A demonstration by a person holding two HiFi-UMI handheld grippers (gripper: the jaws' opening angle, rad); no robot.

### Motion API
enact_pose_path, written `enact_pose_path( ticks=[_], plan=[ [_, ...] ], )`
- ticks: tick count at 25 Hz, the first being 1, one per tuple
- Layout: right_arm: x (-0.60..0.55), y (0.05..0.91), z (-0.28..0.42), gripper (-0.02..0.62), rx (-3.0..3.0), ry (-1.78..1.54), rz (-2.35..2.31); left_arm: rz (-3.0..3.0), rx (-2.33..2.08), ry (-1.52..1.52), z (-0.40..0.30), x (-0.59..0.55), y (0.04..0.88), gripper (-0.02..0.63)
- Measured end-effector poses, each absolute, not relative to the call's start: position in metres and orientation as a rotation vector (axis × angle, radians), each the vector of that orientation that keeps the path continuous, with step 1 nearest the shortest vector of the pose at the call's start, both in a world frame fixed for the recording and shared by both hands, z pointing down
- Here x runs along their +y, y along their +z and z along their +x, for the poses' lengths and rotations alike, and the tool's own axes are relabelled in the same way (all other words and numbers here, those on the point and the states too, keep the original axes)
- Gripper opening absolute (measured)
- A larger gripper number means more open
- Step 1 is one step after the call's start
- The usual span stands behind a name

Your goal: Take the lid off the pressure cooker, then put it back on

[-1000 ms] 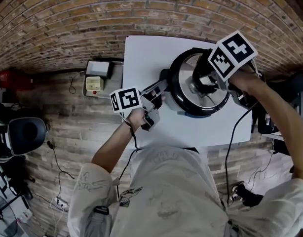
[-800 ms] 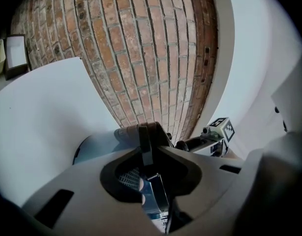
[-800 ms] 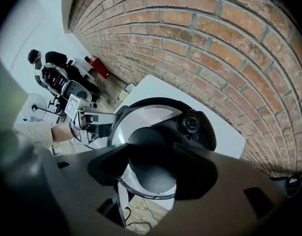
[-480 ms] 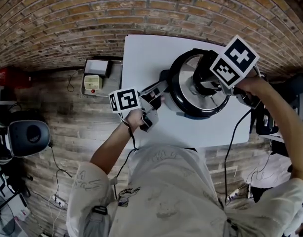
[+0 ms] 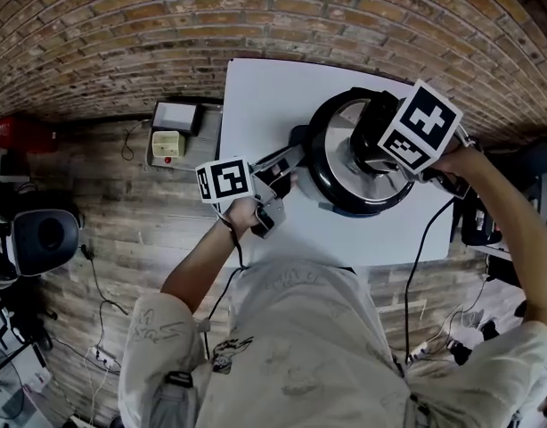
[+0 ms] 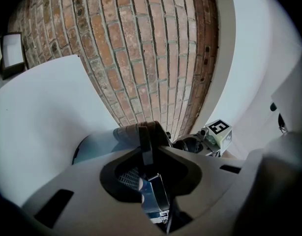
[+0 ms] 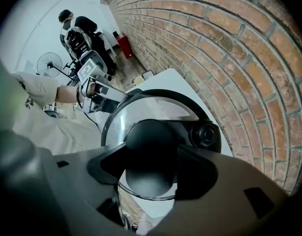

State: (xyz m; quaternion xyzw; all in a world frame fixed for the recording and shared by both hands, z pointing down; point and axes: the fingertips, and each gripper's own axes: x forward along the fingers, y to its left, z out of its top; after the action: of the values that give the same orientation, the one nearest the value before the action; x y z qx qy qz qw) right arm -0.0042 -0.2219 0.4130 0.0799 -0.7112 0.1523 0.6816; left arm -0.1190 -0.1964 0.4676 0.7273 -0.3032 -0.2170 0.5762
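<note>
- Brick wall (image 5: 167,25) fills the top of my head view, with a plank floor (image 5: 122,230) below it.
- On that floor I see a white bench (image 5: 256,105), which stands against the wall and carries the cooker.
- Left of the bench, well apart from it, a black chair (image 5: 46,239) stands on the floor, and a small box (image 5: 169,141) lies just beside the bench's left edge.
- I find the cooker (image 5: 314,154), round and black, on the right half of the bench, near the far edge.
- Its lid (image 5: 345,119), shiny with a dark rim, lies on top of the cooker; from the right gripper view I see the lid (image 7: 141,109) whole and level on the pot.
- My left hand-held gripper (image 5: 287,163) lies level at the cooker's left side. In its own view the left hand-held gripper (image 6: 150,168) is narrow, jaws pressed on the thin dark handle (image 6: 143,132) that sticks out from the pot.
- My right hand-held gripper (image 5: 367,154) points straight down over the lid's middle. In its own view the right hand-held gripper (image 7: 150,168) stands fairly wide, both jaws touching the round black knob (image 7: 150,154) between them.
- A round black fitting (image 7: 205,134) sits on the lid just beside the knob, on the wall side.
</note>
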Motion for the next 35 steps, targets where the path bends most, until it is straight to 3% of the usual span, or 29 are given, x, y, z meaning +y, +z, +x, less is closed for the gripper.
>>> enact_pose_path(
  ticks=[19, 35],
  plan=[
    [-0.227, 0.391, 0.0, 0.291, -1.605, 0.423, 0.251, 1.695, -0.693, -0.532, -0.12, -0.196, 0.467, 0.091],
    [-0.238, 0.347, 0.047, 0.291, -1.647, 0.438, 0.371, 1.655, -0.663, -0.609, -0.117, -0.198, 0.461, 0.091]
  ],
)
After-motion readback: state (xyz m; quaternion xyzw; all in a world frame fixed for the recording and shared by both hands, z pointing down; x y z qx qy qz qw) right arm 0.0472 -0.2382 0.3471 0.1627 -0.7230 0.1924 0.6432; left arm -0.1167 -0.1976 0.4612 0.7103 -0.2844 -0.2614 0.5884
